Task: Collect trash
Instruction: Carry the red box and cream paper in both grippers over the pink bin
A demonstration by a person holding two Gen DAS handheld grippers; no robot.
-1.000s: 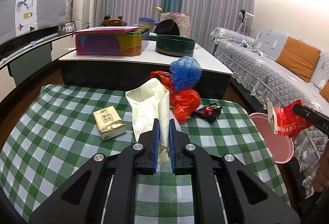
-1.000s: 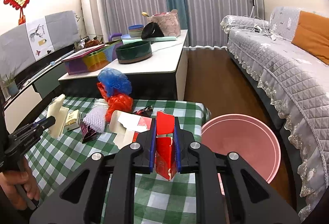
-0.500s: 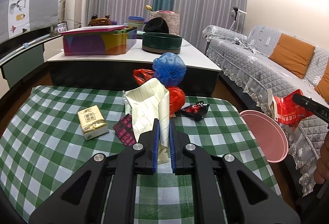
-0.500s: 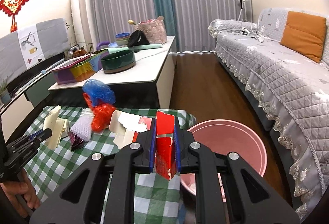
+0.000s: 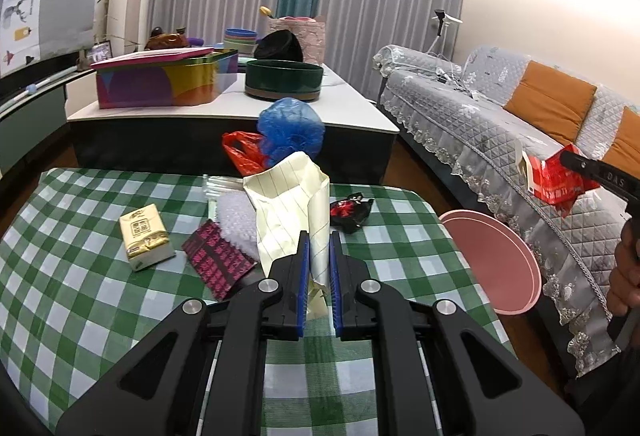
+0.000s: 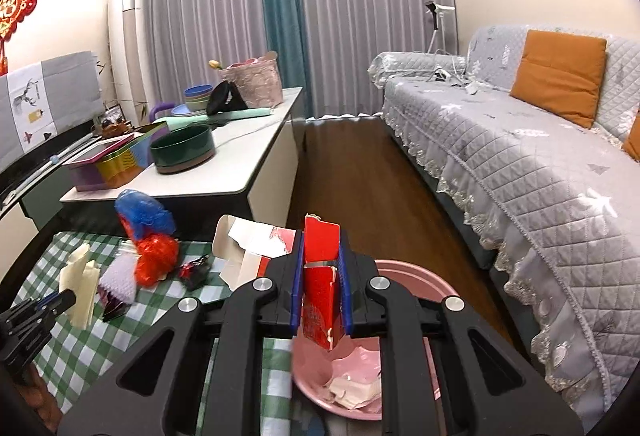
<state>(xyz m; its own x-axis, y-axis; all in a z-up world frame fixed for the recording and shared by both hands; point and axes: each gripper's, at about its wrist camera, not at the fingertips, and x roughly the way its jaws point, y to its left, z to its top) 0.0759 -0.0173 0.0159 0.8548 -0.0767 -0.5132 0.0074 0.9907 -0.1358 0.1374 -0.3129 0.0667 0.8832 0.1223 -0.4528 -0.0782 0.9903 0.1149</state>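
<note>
My left gripper (image 5: 318, 248) is shut on a cream lined paper (image 5: 292, 203) and holds it above the green checked table (image 5: 72, 300). My right gripper (image 6: 320, 256) is shut on a torn red carton (image 6: 320, 288) and holds it over the pink bin (image 6: 400, 272), which has scraps inside. The bin also shows in the left wrist view (image 5: 488, 260) beside the table's right edge. The right gripper with the carton (image 5: 556, 179) shows at the right of the left wrist view.
On the table lie a tissue pack (image 5: 146, 236), a dark pink wrapper (image 5: 218, 264), bubble wrap (image 5: 236, 220), a black-red wrapper (image 5: 350, 209), red bag (image 5: 242, 151) and blue bag (image 5: 290, 131). A white coffee table (image 5: 232, 111) stands behind, a grey sofa (image 6: 520, 163) at right.
My right gripper has carried the red carton rightward from the table's edge to above the pink bin. My left gripper has shifted a little with the paper still held.
</note>
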